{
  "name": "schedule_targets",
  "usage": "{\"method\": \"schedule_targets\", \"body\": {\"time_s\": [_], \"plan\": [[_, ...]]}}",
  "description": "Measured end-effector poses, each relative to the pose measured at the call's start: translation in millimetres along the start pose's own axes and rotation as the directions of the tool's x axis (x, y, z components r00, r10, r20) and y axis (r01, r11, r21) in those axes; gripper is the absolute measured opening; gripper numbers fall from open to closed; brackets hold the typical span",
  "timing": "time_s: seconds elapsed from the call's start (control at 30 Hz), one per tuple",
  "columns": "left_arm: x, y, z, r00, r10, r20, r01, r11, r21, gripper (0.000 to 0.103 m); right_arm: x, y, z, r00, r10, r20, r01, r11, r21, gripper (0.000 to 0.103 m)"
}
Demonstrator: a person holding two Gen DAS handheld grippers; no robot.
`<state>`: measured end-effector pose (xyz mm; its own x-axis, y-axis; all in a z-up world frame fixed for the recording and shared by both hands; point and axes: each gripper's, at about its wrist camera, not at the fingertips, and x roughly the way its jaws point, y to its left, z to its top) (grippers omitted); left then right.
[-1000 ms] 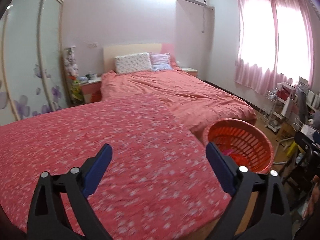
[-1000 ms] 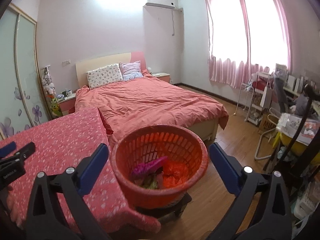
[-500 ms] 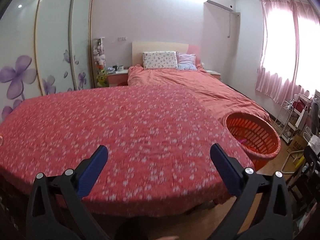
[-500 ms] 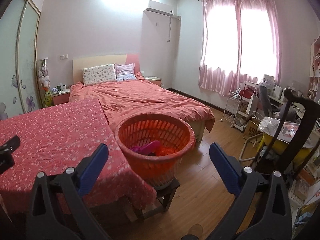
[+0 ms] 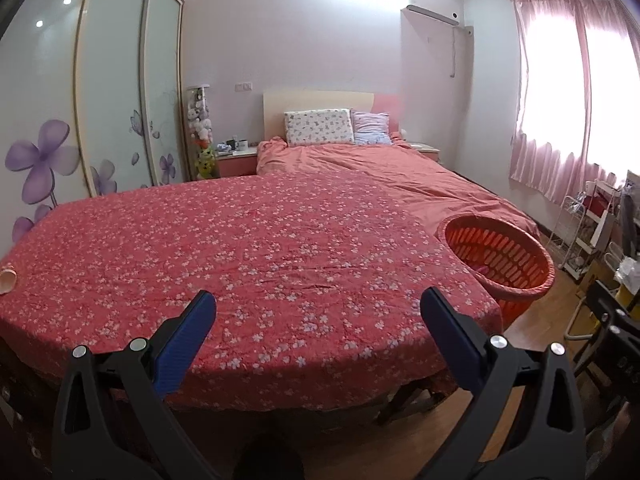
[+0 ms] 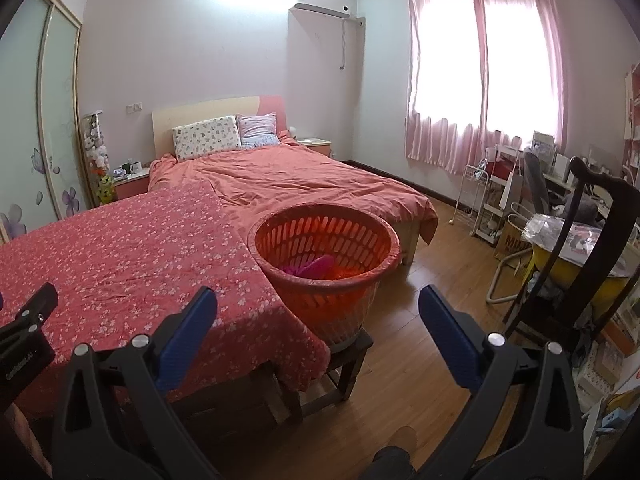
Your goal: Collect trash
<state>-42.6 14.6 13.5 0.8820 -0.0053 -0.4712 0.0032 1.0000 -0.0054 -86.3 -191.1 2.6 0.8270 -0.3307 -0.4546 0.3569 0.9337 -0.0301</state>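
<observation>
Currently both grippers face a table draped in a red floral cloth (image 5: 280, 248), neither touching it. Left gripper (image 5: 318, 312): jaws spread wide, nothing between the blue pads (image 5: 184, 344); its jaws have just been opening to this width, with only bare cloth seen through the gap. Right gripper (image 6: 318, 310): jaws likewise wide apart, nothing held, blue pads (image 6: 186, 340) framing the basket from the near side. Orange slatted basket (image 6: 326, 268) stands just beside the table's right edge, raised on a small dark wooden stool (image 6: 352, 354) on the wood floor (image 6: 424, 288). Inside the basket, a magenta piece of trash (image 6: 316, 266) is visible low against the near wall, with something orange beside it; further contents cannot be made out. From the left wrist view the same basket (image 5: 500, 256) sits at the cloth's far right corner, rim above table level. At the cloth's far left edge a small pale, rounded object (image 5: 7, 280) lies partly cut off by the frame; its identity cannot be told. In the right wrist view, part of the left gripper's black body (image 6: 28, 332) shows at the lower left over the cloth. Behind the table: a bed with a salmon duvet (image 6: 304, 184) and two pillows (image 6: 206, 142), a sliding wardrobe with purple flower print (image 5: 112, 120), pink curtains (image 6: 480, 80) over a bright window, and a cluttered desk area (image 6: 560, 216) at right.
</observation>
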Motion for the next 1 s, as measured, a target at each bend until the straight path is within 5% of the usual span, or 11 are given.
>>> {"method": "schedule_targets", "body": {"time_s": [1.0], "plan": [[-2.8, 0.0, -3.5, 0.999, -0.012, -0.030, 0.010, 0.999, -0.053, 0.101, 1.4, 2.3, -2.5, 1.000, -0.014, -0.006, 0.014, 1.000, -0.011, 0.098]]}}
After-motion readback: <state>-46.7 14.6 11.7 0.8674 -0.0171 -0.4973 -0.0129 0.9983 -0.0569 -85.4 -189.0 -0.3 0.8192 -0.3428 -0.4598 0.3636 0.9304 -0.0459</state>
